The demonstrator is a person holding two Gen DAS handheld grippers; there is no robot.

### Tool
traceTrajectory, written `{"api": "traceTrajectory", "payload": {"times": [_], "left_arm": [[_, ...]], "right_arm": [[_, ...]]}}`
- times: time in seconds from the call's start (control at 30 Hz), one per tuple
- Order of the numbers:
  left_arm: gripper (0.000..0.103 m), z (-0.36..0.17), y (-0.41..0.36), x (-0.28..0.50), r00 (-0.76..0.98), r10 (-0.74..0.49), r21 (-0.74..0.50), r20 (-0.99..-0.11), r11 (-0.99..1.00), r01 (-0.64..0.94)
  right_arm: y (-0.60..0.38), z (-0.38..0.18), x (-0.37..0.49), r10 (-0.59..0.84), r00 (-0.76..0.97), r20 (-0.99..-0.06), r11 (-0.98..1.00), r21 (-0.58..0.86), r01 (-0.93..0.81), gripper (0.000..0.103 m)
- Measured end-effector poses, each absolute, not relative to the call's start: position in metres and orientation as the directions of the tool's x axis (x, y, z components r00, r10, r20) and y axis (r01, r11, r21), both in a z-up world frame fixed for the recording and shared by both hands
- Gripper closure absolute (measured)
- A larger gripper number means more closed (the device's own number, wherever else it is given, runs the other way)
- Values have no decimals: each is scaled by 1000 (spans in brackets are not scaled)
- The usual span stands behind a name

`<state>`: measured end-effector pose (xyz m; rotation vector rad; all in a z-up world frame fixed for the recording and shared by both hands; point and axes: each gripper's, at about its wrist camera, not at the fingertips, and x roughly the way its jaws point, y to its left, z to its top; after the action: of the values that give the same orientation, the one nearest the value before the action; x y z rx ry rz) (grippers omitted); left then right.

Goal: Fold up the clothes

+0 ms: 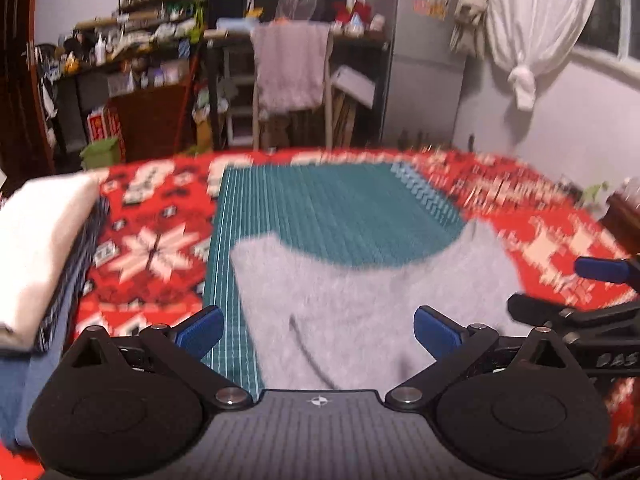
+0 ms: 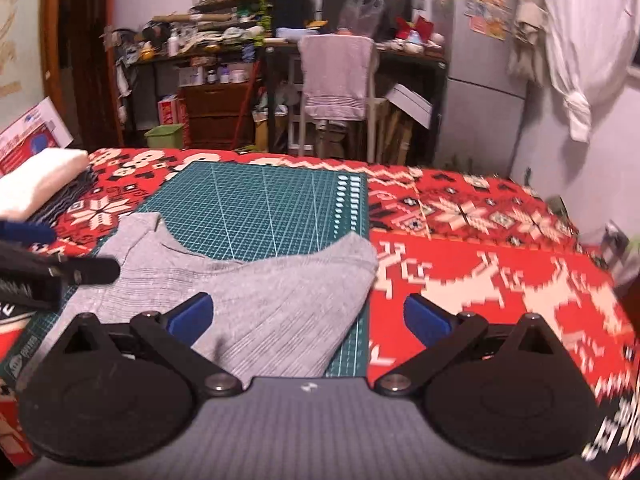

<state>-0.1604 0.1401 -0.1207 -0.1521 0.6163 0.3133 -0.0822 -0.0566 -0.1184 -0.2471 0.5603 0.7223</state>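
Red patterned blanket [image 2: 480,264] covers the bed, with a green cutting mat [image 2: 256,208] on it toward 12 o'clock. A grey garment [image 2: 256,292] lies rumpled on the mat's near half; a folded white stack [image 2: 36,184] sits at 10 o'clock. Left gripper [image 1: 318,332] and right gripper [image 2: 308,316] hover spread wide, holding nothing. This looks like the start of a fold; next, each should probably pinch a near corner.

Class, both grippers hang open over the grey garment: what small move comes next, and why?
Probably lower the left gripper and right gripper and close them on the grey garment, since both are open and empty, and it lies rumpled on the green mat.
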Motion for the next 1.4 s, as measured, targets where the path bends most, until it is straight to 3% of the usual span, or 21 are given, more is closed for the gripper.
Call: {"api": "traceTrajectory", "payload": {"times": [0.1,0.17,0.27,0.33,0.43,1.4], "left_arm": [[11,-114,140,-152,791,224,-56,-570,949,-309],[24,-114,139,-144,793,191,-67,-578,958,-279],[42,-121,138,-132,794,146,-79,-590,968,-237],[70,-128,139,-125,786,111,-103,-609,971,-217],[93,-141,142,-119,761,81,-134,-643,967,-217],[91,-157,155,-123,744,54,-179,-667,957,-230]], "right_arm": [[-53,-113,-71,577,585,-570,710,-5,-705,24],[-49,-113,-62,569,574,-589,708,-4,-706,51],[-47,-116,-45,566,561,-604,717,24,-697,80],[-44,-119,-34,556,561,-614,728,34,-685,87],[-41,-130,-18,540,542,-644,741,59,-669,90],[-29,-146,33,512,524,-681,784,121,-609,92]]}}
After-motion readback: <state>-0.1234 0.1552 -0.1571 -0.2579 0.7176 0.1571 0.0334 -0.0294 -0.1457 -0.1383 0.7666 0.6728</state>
